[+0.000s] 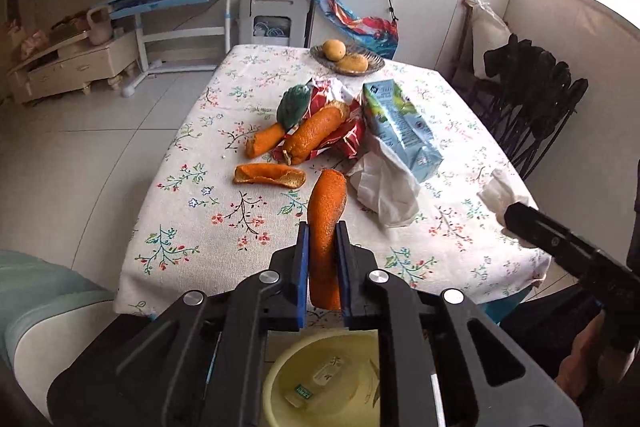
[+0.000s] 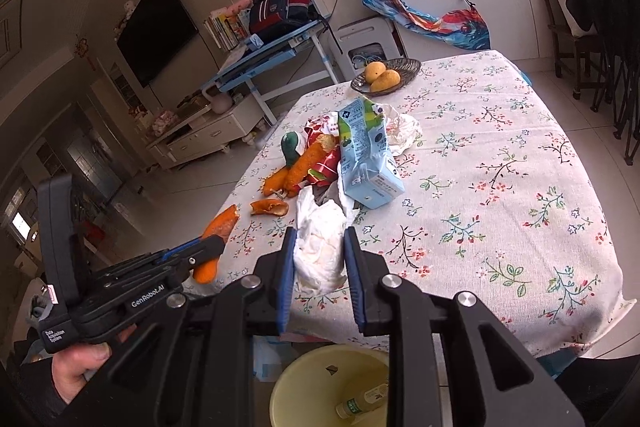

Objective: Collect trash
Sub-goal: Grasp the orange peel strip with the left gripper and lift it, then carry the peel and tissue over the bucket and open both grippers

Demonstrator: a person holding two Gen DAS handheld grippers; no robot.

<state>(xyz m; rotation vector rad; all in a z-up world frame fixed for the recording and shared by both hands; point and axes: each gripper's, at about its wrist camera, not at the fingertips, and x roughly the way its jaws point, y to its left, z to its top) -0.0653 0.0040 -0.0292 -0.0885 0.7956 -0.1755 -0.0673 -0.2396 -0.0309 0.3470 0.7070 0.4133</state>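
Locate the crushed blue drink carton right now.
The crushed blue drink carton lies on the floral tablecloth, mid-table in both views, between the red wrapper and crumpled white tissue.

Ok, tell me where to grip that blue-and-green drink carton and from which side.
The drink carton lies on its side, leaning on the wrapper pile, flat base toward the near table edge. Probably best to grip across its two broad faces near that squarer base end, coming from the near, right side; the far gabled top is crumpled and crowded by the red wrapper and orange peel.

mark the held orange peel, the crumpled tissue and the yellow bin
orange peel (image 1: 326, 223), left wrist view: mid-strip above the fingers.
crumpled tissue (image 2: 318, 251), right wrist view: its white middle.
yellow bin (image 2: 288, 387), right wrist view: left rim.
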